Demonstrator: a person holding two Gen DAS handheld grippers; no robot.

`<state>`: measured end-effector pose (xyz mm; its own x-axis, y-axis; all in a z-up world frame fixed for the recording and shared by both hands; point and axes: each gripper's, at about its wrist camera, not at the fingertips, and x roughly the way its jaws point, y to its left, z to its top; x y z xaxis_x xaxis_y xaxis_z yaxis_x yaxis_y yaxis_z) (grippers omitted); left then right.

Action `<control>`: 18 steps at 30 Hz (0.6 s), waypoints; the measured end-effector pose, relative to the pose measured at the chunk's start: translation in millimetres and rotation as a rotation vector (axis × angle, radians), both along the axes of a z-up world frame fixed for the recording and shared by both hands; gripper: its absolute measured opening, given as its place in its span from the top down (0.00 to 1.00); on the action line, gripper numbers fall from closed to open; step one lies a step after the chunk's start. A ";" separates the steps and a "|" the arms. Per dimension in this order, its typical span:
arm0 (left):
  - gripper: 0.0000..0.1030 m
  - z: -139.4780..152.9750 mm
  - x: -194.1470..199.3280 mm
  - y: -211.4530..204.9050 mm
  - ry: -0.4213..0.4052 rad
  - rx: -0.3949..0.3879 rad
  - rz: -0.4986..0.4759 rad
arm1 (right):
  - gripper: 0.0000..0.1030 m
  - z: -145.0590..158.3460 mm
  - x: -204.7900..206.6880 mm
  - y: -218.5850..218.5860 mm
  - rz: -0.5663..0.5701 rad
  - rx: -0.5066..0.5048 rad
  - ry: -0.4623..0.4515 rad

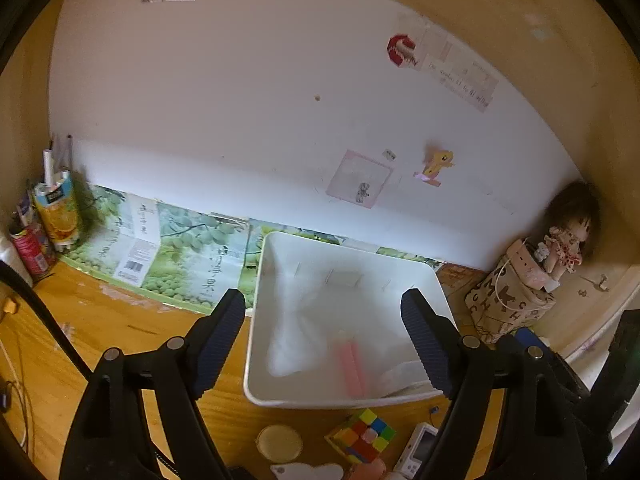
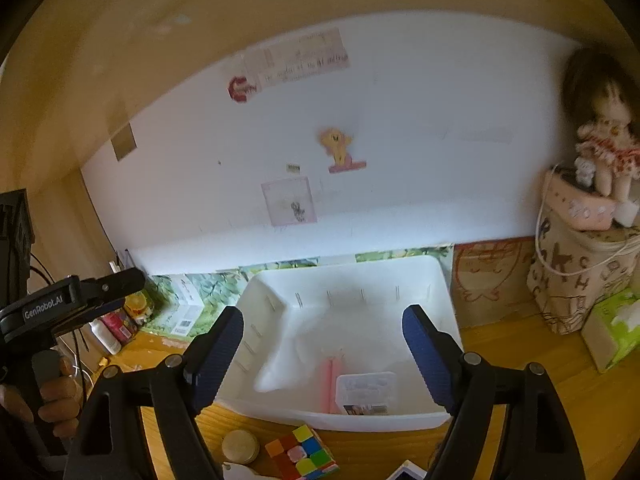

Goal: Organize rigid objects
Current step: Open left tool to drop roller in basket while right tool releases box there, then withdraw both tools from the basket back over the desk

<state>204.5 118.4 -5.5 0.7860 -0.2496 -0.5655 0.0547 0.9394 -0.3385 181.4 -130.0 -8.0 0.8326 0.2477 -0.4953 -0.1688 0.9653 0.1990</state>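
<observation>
Above the white bin (image 2: pixel 436 280) I held both my left gripper (image 1: pixel 323 312) and right gripper (image 2: pixel 323 332) with fingers spread, empty; the cube (image 2: pixel 302 454) lay just before its near rim, pink sticks (image 2: pixel 330 384) inside.

Your work surface was a wooden desk (image 2: pixel 512 356) set against a white wall. On it sat a white bin (image 2: pixel 352 420), with a colour cube (image 2: pixel 302 456), a round wooden disc (image 2: pixel 240 446) and a small white handheld device (image 1: pixel 420 446) just in front. A patterned fabric bag (image 2: pixel 576 280) and a green tissue pack (image 2: pixel 612 328) stood at the right, drink cans (image 1: pixel 32 248) far left.
</observation>
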 end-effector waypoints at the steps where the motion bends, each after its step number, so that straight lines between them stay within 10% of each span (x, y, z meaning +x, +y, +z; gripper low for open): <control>1: 0.19 2.9 -4.7 1.4 -0.002 0.004 0.004 | 0.19 2.9 -3.8 -0.6 -0.004 -0.001 -0.007; 18: 0.18 38.1 -91.3 24.3 -0.084 0.048 0.012 | 0.11 40.3 -102.4 10.2 -0.075 -0.071 -0.152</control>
<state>113.2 142.7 32.6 0.8340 -0.2137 -0.5087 0.0693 0.9552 -0.2877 79.1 -119.8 32.3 0.9140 0.1513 -0.3764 -0.1189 0.9870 0.1081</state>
